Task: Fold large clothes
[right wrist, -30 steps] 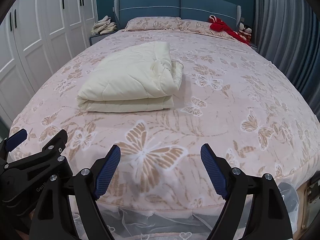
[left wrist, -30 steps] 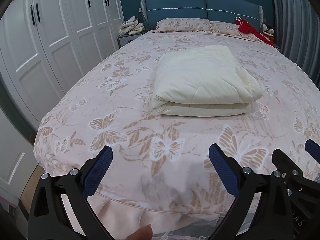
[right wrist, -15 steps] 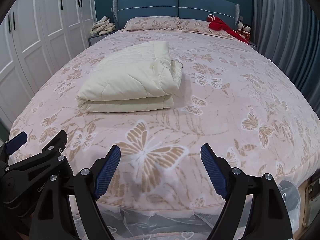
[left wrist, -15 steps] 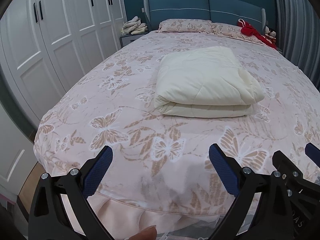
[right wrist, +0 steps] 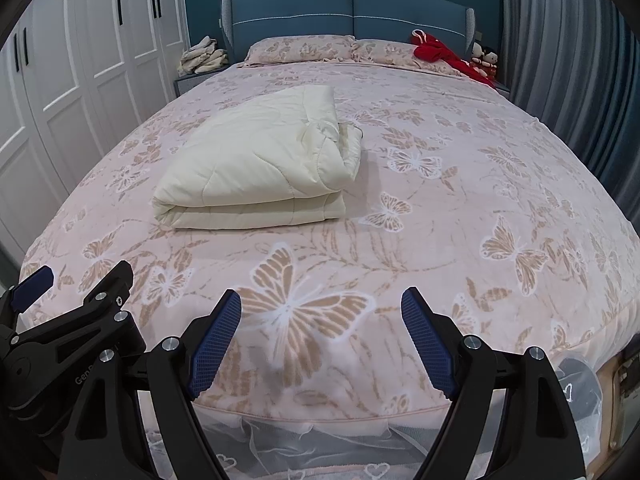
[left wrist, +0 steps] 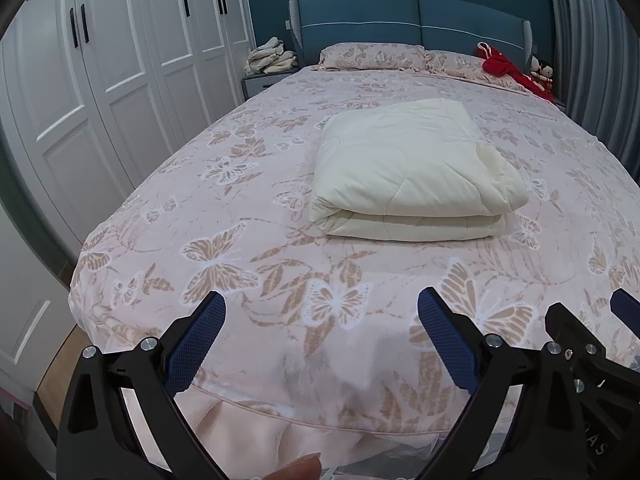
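A cream quilt (left wrist: 412,172) is seen lying on the bed (left wrist: 240,280), folded into a thick, compact rectangle with its rounded fold facing the foot of the bed. In the right wrist view the same quilt (right wrist: 260,168) is shown with its layered open edges gathered on the far right side, slightly bunched but stacked. The butterfly-patterned bed cover around it is left flat and bare, and no other large piece of fabric is found spread out near the grippers.

The left gripper (left wrist: 320,340) is held above the foot of the bed with its jaws spread wide, and nothing is caught between them. The right gripper (right wrist: 320,336) is held just beside it in the same way: jaws wide apart, empty, well short of the quilt. Neither gripper is touching the quilt or the bed cover.

From this layout the folding is judged to be essentially finished: the quilt has been reduced to a neat bundle and released. At most, a small tidying of the bunched right edge might be considered left. Red cloth (left wrist: 504,68) by the pillows (left wrist: 372,56) is not involved, as far as can be told.
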A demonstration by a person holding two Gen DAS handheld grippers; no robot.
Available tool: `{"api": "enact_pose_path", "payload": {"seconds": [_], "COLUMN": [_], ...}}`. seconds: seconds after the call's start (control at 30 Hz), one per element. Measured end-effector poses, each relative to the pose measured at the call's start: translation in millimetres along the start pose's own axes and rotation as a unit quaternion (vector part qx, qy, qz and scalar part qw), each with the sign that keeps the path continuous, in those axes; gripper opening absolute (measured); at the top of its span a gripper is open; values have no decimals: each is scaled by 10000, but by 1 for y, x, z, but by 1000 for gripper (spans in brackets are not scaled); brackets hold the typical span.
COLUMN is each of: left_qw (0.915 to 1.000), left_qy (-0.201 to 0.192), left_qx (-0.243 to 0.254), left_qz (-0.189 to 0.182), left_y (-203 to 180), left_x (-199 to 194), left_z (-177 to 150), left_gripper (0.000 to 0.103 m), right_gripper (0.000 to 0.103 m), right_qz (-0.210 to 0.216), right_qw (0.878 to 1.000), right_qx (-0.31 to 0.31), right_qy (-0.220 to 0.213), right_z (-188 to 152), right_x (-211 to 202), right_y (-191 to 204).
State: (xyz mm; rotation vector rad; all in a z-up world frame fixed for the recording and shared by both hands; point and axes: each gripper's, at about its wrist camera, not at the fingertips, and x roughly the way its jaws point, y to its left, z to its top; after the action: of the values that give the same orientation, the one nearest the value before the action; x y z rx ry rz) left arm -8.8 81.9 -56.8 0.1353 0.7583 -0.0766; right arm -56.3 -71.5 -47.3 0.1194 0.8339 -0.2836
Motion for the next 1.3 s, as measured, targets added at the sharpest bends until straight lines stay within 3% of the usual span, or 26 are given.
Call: {"api": "enact_pose_path", "payload": {"seconds": [1.3], "left_qw": [9999], "left_qy": [-120], "left_qx": [-77], "left_qz": [56], "left_y": [0], "left_x": [-5], "left_z": [2], "left_gripper": [91], "right_gripper": [81], "right_qz": [-17], "right_qw": [10000], "right_qx": [-21], "right_qy": [-4], "right_z": [-1], "right_x": [-1], "right_y": [8]}}
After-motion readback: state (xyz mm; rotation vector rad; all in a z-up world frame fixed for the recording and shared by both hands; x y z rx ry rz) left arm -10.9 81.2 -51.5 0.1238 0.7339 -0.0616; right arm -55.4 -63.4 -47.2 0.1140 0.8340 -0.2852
